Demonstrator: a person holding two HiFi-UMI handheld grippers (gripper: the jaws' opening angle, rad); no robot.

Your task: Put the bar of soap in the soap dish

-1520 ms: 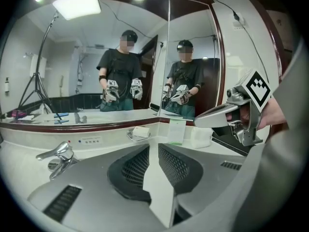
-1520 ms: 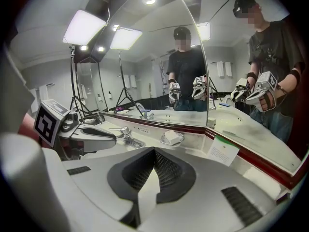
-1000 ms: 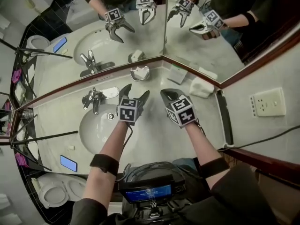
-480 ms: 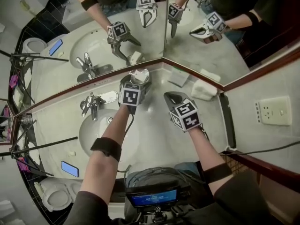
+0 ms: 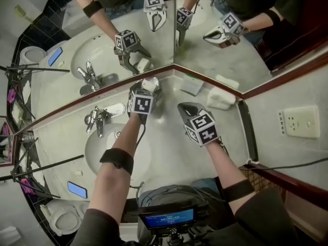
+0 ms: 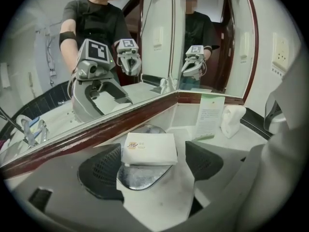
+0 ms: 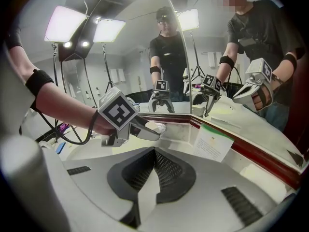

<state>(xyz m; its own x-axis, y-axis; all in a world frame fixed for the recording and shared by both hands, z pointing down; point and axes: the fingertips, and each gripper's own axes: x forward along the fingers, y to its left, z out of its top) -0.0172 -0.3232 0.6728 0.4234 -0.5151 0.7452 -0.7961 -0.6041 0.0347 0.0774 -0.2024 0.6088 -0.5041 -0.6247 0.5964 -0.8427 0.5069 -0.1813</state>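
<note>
A white wrapped bar of soap [image 6: 149, 149] lies on top of a small metal soap dish [image 6: 140, 177] in the corner under the two mirrors. My left gripper [image 5: 145, 88] reaches down over the dish, and its dark pads [image 6: 100, 170] stand on either side of the soap with a small gap on each side. Its jaws have just been closing a little with the soap between them. In the head view the soap [image 5: 150, 82] shows just past the left marker cube. My right gripper [image 5: 185, 107] hovers over the counter to the right, shut with nothing in it [image 7: 154, 166].
A chrome faucet [image 5: 96, 118] and an oval basin [image 5: 110, 143] lie at the left. A white card with a green edge [image 5: 192, 85] and a folded white cloth [image 5: 221, 99] stand by the right mirror. A phone [image 5: 77, 189] rests near the counter's front edge.
My left gripper has moved away from the basin toward the mirror corner and sunk over the soap dish, so the soap now sits between its jaws. The right gripper has hardly moved.
</note>
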